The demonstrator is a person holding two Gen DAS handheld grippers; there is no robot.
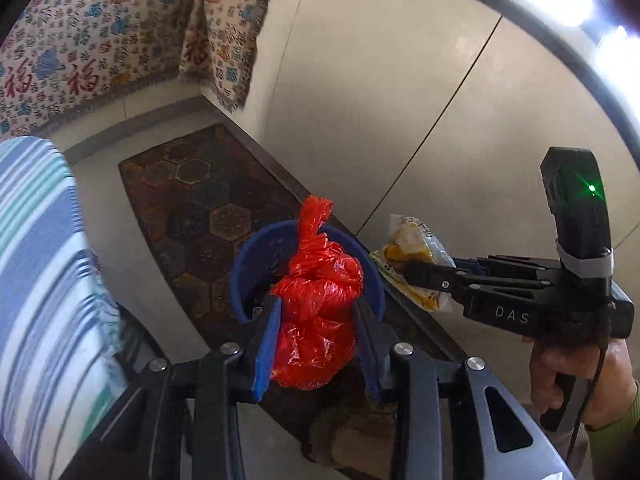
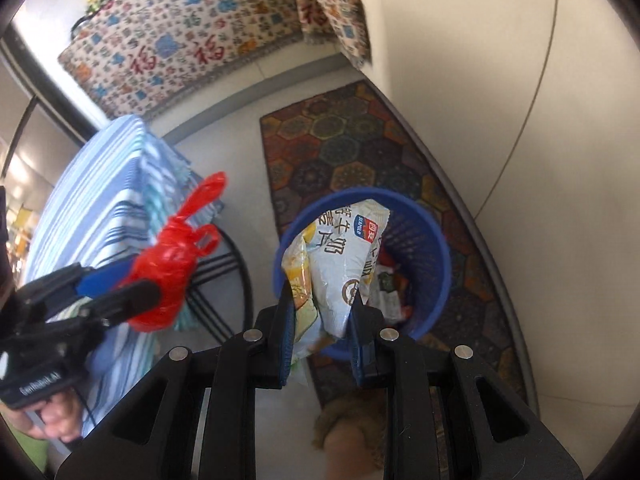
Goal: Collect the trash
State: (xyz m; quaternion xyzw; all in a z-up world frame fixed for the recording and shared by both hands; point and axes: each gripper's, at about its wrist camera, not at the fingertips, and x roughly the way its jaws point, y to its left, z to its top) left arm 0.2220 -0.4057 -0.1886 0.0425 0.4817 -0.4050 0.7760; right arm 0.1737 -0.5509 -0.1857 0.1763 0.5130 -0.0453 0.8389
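A knotted red plastic bag (image 1: 316, 300) is clamped in my left gripper (image 1: 316, 312), hanging over the near rim of a blue mesh waste basket (image 1: 248, 264). The same red plastic bag (image 2: 168, 268) and my left gripper (image 2: 140, 284) show at the left of the right wrist view. My right gripper (image 2: 322, 300) is shut on a white and yellow snack wrapper (image 2: 340, 256), held above the blue basket (image 2: 424, 240), which has other wrappers inside. In the left wrist view my right gripper (image 1: 412, 276) and the snack wrapper (image 1: 412, 256) hover just right of the basket.
The basket stands on a dark hexagon-patterned rug (image 2: 352, 148) beside a pale wall (image 2: 480, 80). A blue-striped cloth (image 2: 108, 200) covers furniture at the left, and a patterned throw (image 2: 180, 28) lies farther back. A brown fuzzy slipper (image 2: 352, 436) sits near the bottom.
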